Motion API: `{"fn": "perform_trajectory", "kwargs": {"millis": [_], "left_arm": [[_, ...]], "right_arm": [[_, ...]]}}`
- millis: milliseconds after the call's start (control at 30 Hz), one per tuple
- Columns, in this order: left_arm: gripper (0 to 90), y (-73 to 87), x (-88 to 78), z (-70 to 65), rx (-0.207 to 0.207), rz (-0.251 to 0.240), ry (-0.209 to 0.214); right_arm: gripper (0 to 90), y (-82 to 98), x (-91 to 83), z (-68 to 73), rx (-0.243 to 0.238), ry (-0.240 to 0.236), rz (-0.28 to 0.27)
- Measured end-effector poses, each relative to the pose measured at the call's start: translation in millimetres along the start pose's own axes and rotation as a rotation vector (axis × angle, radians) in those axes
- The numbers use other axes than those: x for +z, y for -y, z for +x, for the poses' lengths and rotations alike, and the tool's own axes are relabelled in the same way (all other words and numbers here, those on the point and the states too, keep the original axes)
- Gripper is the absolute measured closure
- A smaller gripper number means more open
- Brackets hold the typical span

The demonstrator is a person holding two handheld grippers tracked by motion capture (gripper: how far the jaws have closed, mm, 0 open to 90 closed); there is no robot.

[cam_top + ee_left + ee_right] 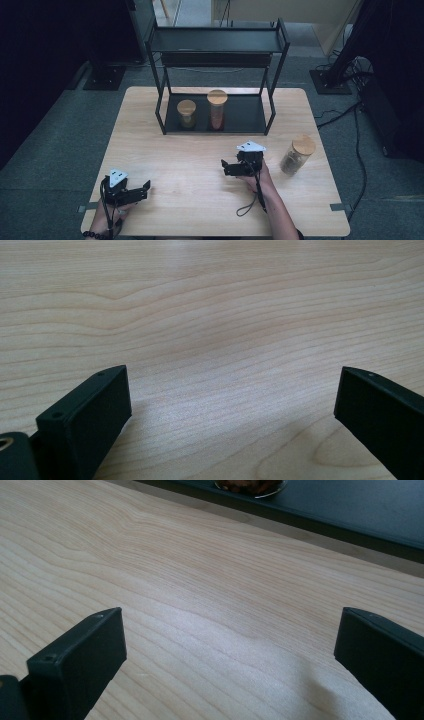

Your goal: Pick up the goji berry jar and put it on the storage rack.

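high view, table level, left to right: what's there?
left gripper → short jar → tall jar → right gripper → jar off the rack

Grey carpet; wooden table; dim room.

No text, label, brand, number or sign can be read anywhere in these views.
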State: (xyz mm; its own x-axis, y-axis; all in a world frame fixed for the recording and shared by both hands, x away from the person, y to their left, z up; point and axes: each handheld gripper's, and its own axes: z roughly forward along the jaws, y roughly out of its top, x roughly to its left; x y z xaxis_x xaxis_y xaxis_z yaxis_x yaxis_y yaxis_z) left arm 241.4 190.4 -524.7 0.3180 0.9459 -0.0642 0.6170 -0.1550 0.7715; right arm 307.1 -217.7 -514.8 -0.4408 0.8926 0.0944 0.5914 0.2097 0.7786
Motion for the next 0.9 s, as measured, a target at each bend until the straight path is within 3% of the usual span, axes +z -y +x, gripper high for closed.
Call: {"fn": "perform_trajectory", "kwargs": {"millis": [900], "left_arm": [[2.0,0.2,-0.2,0.9,-0.004,0.000,0.012]], "right_arm": [[0.2,28.0,-26.1,-13.0,0.013,0.033,-0.004]]}}
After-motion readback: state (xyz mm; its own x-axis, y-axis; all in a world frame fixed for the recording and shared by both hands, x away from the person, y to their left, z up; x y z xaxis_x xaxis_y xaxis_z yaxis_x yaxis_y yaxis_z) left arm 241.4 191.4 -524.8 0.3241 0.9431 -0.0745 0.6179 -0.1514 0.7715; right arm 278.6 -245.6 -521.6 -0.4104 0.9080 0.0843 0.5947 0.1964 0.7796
